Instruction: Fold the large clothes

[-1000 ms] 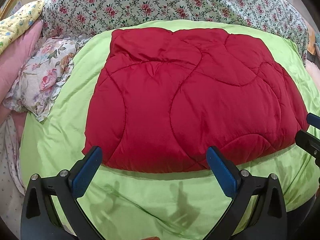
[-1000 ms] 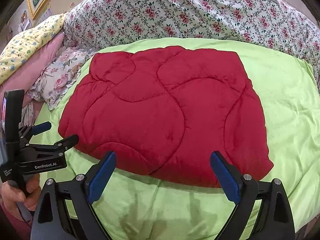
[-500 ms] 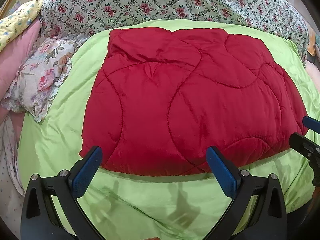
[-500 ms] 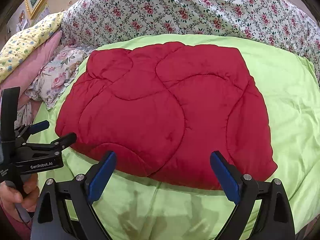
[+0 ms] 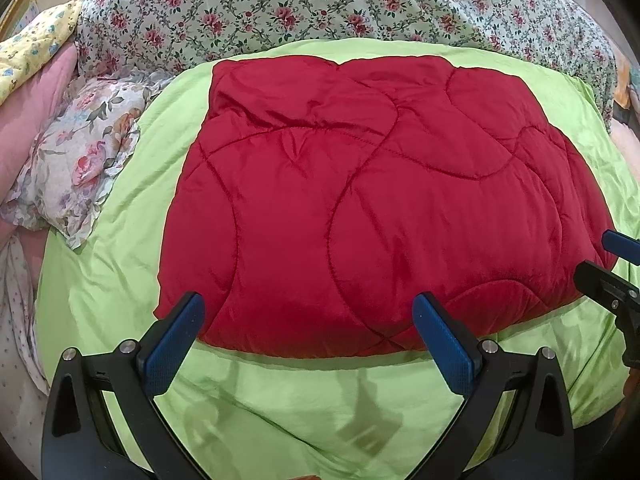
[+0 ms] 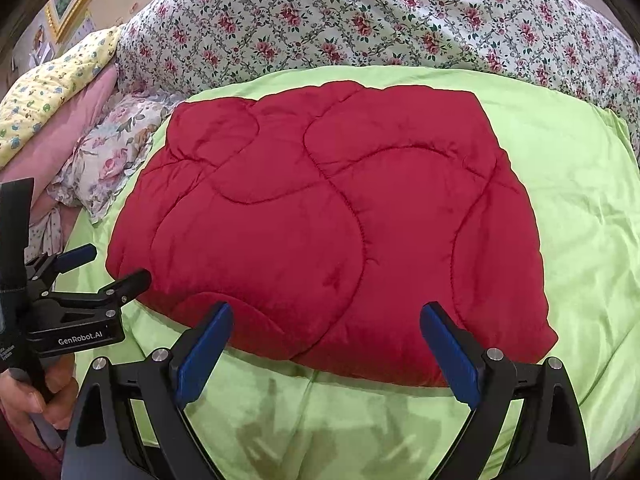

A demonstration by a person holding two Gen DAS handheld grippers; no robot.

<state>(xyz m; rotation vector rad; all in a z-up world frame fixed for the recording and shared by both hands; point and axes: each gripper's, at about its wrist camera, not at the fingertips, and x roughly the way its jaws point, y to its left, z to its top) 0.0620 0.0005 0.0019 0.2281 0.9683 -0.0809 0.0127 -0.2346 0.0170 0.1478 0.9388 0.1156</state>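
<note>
Left wrist view: left gripper [image 5: 306, 320] was wide open, empty, over the red quilt [image 5: 380, 208].
Right wrist view: right gripper [image 6: 326, 330] was wide open, empty.

Both views are brightly and evenly lit, colours strong and saturated. Soft grey shadows of the tools fall on the green sheet [image 5: 280, 408] just ahead of each gripper's base — so the light comes from above and behind. The red quilt [image 5: 380, 208] shows a mild sheen, with no harsh glare. Heavy fisheye bending curves everything toward the edges, and the corners go black. The centre is sharp; the sheet nearest the left gripper [image 5: 308, 320] looks slightly smeared.
</note>
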